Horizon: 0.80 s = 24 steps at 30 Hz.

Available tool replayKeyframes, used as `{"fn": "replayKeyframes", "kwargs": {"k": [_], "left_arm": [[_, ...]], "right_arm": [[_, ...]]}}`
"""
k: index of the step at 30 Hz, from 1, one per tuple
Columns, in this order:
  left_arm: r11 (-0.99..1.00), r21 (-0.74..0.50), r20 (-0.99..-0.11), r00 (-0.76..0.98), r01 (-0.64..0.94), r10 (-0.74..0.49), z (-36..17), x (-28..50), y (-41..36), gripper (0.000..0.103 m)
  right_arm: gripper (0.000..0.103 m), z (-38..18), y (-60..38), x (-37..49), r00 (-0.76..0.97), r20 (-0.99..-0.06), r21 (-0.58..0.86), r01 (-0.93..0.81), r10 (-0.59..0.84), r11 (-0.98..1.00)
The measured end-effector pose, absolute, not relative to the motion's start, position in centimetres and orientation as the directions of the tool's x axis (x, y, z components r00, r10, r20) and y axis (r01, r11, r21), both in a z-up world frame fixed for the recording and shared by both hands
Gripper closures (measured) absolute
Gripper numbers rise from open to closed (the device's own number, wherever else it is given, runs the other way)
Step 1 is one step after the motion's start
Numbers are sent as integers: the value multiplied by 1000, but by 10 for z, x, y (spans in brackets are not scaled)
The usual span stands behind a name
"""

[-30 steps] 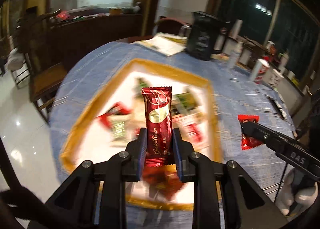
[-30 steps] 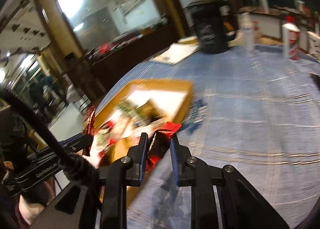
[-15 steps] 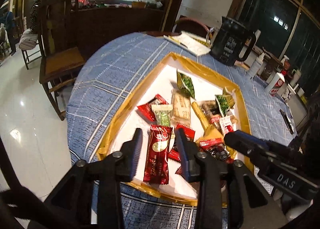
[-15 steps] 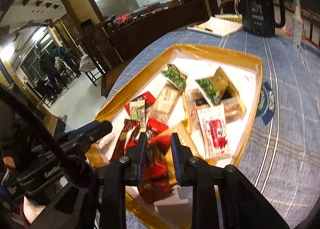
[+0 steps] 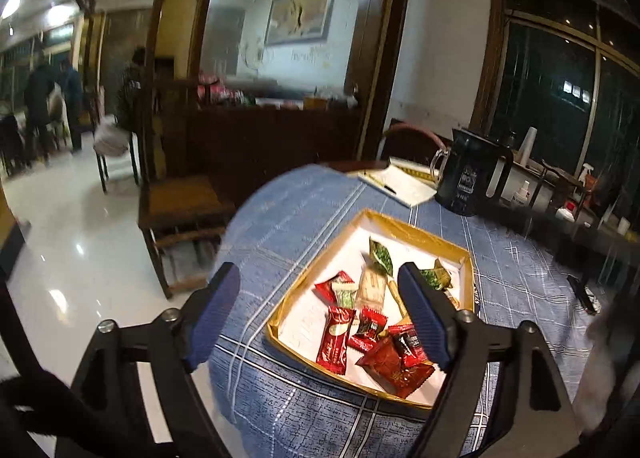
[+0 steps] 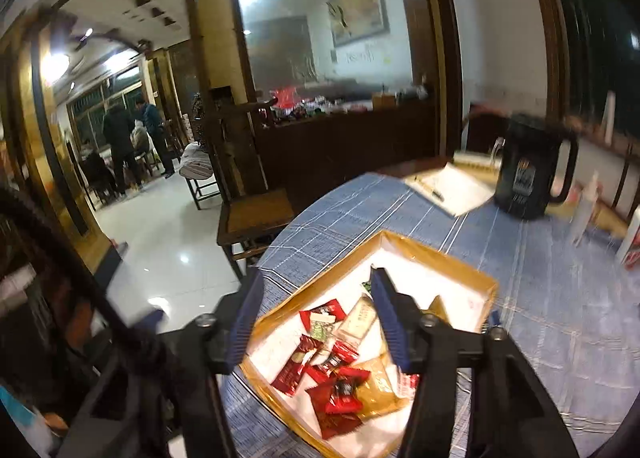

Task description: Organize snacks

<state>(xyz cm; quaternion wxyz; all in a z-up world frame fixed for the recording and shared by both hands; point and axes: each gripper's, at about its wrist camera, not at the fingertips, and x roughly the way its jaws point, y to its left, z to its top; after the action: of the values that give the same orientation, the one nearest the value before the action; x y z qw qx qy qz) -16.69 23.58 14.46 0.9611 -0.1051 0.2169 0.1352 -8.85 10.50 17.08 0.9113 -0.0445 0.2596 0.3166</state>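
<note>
While my left gripper (image 5: 316, 314) and right gripper (image 6: 316, 318) are just opening, empty, above the gold-rimmed tray (image 5: 420, 228), the snack packets (image 5: 372, 334) are lying inside at lower centre, none showing on the cloth.

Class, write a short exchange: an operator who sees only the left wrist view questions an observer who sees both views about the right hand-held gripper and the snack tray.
Operator: My left hand-held gripper has just been opening, empty, above the tray. Is the right hand-held gripper holding a snack?
Observer: No. Its jaws have just been opening, with nothing between them.
Operator: My finger hides the tray's near corner. What lies there?
Observer: A golden packet, beside the red packets.
</note>
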Motion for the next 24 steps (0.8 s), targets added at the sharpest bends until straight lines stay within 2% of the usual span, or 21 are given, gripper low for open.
{"fn": "replayKeyframes", "kwargs": {"k": [1, 4, 6, 8, 15, 19, 24], "left_arm": [[946, -114, -444, 868, -302, 224, 146, -168, 229, 18], [965, 7, -440, 865, -264, 240, 140, -165, 194, 16], [979, -4, -434, 882, -206, 183, 138, -165, 177, 16], [989, -32, -428, 896, -144, 117, 140, -165, 163, 16], [996, -49, -393, 918, -75, 50, 149, -178, 137, 16], [996, -18, -382, 921, -92, 78, 153, -186, 126, 16], [985, 47, -371, 913, -166, 171, 145, -193, 121, 14]], "right_arm": [[46, 162, 100, -93, 667, -510, 80, -592, 543, 802], [46, 136, 59, -97, 661, -509, 216, -523, 552, 825], [46, 124, 29, -97, 669, -515, 277, -461, 536, 843], [46, 119, 4, -101, 714, -523, 253, -390, 464, 885], [46, 110, -72, -122, 811, -491, 291, -191, 318, 937], [46, 98, -90, -132, 831, -498, 274, -122, 249, 954], [44, 82, -82, -137, 821, -523, 226, -126, 229, 966]]}}
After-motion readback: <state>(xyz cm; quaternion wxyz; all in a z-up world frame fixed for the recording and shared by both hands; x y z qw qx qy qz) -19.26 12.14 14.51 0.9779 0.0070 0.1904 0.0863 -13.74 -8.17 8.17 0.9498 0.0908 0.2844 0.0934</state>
